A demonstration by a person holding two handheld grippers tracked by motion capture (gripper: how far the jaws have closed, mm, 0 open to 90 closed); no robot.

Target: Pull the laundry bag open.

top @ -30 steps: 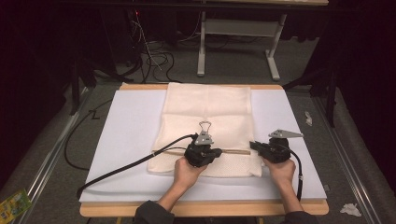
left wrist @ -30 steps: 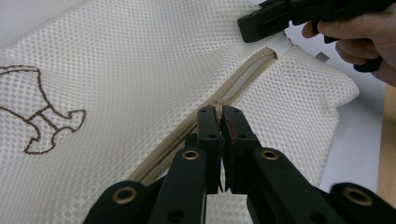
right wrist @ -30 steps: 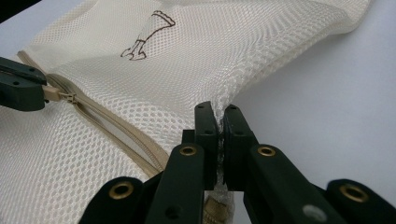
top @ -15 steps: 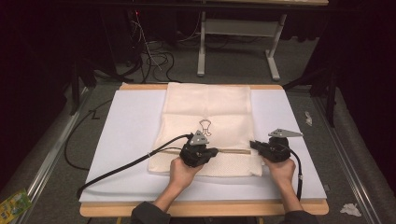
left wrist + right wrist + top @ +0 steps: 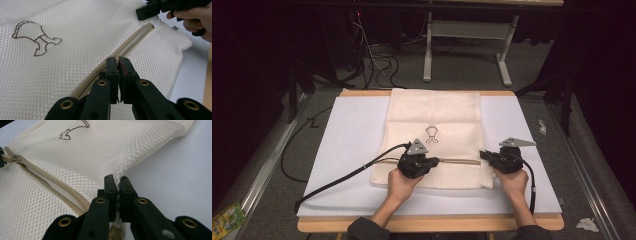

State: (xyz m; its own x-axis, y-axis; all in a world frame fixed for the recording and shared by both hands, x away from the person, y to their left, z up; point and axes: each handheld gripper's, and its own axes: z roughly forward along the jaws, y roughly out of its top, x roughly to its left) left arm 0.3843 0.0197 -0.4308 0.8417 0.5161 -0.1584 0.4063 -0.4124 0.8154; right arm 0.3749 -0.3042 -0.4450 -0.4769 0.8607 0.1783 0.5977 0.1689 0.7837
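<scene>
On the desk [image 5: 342, 150], left gripper [image 5: 118, 60] clamped on mesh bag's [image 5: 434, 140] zipper pull, right gripper [image 5: 117, 180] pinched on bag's edge.

Table [image 5: 332, 226]: wooden top, lower centre of frame. White board [image 5: 347, 145] covers it. Cream mesh laundry bag [image 5: 437, 110] lies flat at board's centre.

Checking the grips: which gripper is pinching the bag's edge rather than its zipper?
The right gripper: it clamps the mesh bag at its edge; the left gripper sits on the zipper.
</scene>
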